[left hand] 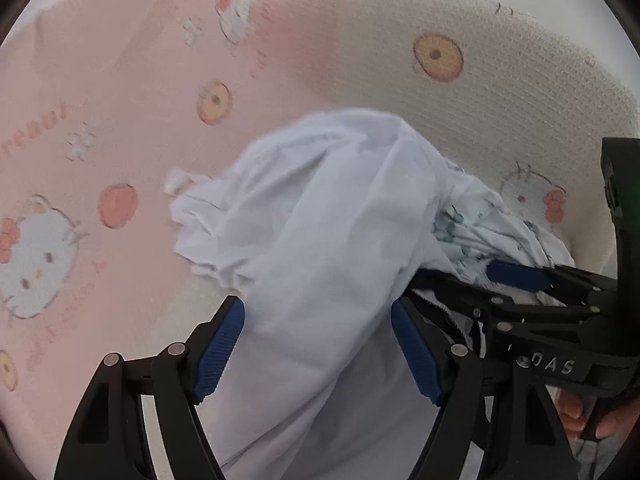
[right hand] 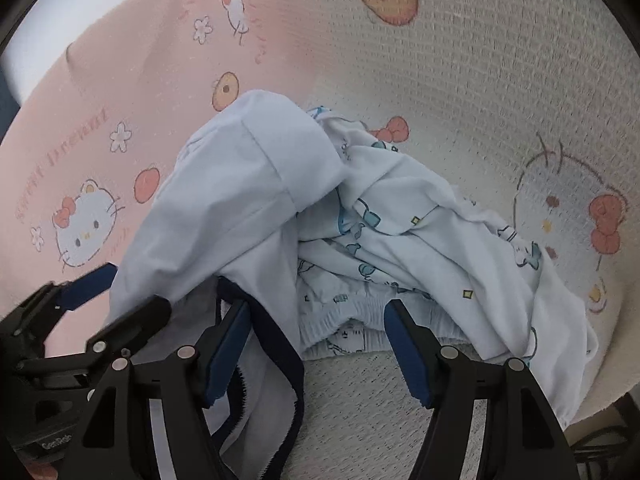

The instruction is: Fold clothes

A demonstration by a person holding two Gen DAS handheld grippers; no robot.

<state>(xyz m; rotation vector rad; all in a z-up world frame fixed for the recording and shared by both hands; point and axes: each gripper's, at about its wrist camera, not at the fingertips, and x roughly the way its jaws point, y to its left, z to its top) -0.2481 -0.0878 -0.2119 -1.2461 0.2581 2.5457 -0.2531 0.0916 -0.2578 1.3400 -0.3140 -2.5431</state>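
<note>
My left gripper [left hand: 318, 350] is spread wide around the plain white shirt [left hand: 320, 216], not pinching; it runs lengthwise away from me across the blanket [left hand: 120, 80]. Right gripper [right hand: 316, 346] is also released, straddling the printed shorts' [right hand: 400, 240] waistband near the blanket's near edge.

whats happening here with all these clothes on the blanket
A person is holding tongs in each hand over a heap of clothes on a cartoon cat blanket. The left tongs straddle a plain white garment with jaws open. The right tongs hang open at the waistband of a printed garment. Nothing is folded yet.
</note>
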